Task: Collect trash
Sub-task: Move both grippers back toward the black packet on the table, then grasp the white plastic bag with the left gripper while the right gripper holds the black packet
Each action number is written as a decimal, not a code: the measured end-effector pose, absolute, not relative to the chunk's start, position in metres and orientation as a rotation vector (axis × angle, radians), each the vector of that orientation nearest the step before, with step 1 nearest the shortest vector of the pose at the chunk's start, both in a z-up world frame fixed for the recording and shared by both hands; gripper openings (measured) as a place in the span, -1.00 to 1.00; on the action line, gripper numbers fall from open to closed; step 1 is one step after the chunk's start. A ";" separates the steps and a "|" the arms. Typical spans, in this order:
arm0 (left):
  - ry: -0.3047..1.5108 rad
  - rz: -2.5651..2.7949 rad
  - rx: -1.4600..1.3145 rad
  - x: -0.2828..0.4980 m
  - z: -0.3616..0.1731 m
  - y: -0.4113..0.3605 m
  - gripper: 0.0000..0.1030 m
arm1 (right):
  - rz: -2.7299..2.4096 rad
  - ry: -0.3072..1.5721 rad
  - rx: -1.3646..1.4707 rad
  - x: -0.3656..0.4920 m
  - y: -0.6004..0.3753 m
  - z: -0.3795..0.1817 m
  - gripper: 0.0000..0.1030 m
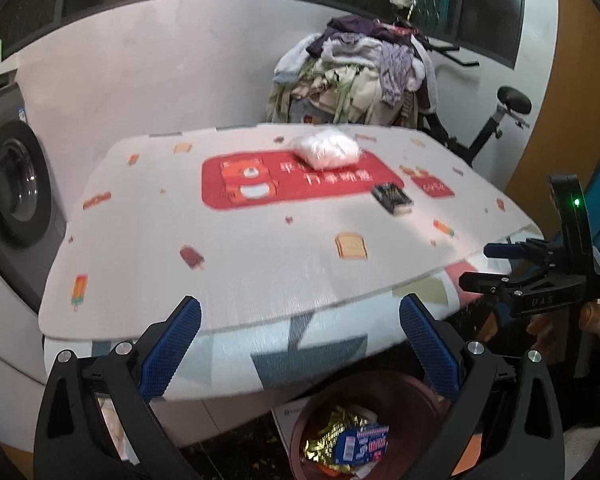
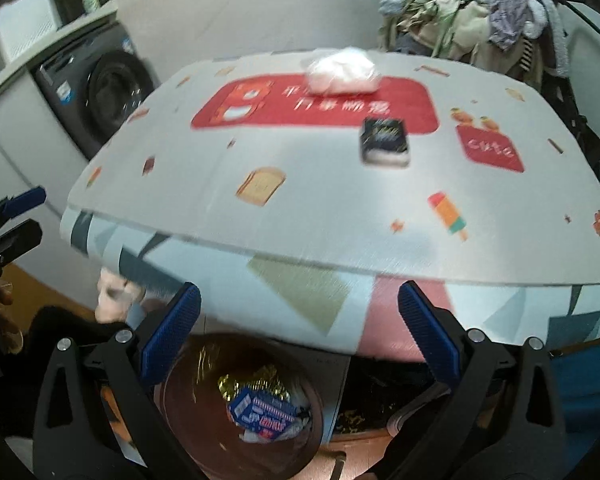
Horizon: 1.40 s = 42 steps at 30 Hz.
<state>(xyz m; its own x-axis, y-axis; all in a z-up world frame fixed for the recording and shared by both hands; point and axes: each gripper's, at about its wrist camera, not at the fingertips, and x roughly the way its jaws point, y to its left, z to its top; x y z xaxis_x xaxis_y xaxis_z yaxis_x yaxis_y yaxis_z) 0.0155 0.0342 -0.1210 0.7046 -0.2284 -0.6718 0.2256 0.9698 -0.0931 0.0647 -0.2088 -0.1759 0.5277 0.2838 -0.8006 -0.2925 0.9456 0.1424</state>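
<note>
Beyond both spread, empty jaws, white bag (image 1: pixel 325 148) and dark packet (image 1: pixel 392 197) on table (image 1: pixel 228 240).

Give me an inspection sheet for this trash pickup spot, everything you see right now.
Surface: table under a printed mat, patterned cloth beneath.
Job's things: white plastic bag at the far edge; small dark packet nearer; brown bin on the floor below, holding a blue wrapper and gold foil.
Clutter: nothing seen.
Grippers: left tool open, empty; right tool open, empty.
Cables: nothing seen.
Surroundings: washing machine, clothes pile, exercise bike.
</note>
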 end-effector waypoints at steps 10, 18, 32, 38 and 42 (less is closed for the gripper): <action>0.742 -0.235 -0.017 0.063 -0.111 0.053 0.89 | 0.371 0.933 -0.069 0.098 -0.214 -0.169 0.89; 0.772 -0.219 -0.046 0.100 -0.118 0.070 0.89 | 0.287 0.915 -0.143 0.147 -0.220 -0.185 0.89; 0.898 -0.167 -0.141 0.161 -0.153 0.076 0.89 | 0.248 1.024 -0.133 0.262 -0.219 -0.235 0.55; 0.916 -0.212 -0.169 0.186 -0.160 0.062 0.89 | 0.284 0.949 -0.098 0.258 -0.221 -0.236 -0.06; 0.901 -0.251 -0.167 0.210 -0.161 0.043 0.89 | 0.252 0.896 -0.026 0.254 -0.237 -0.229 -0.10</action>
<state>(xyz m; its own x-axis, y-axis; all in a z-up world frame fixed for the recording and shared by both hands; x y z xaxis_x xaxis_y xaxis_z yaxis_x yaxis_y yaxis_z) 0.2101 0.0427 -0.1610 0.5946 -0.2850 -0.7519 0.1456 0.9578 -0.2478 0.2538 -0.2374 -0.2289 0.5972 0.2065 -0.7751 -0.2284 0.9701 0.0825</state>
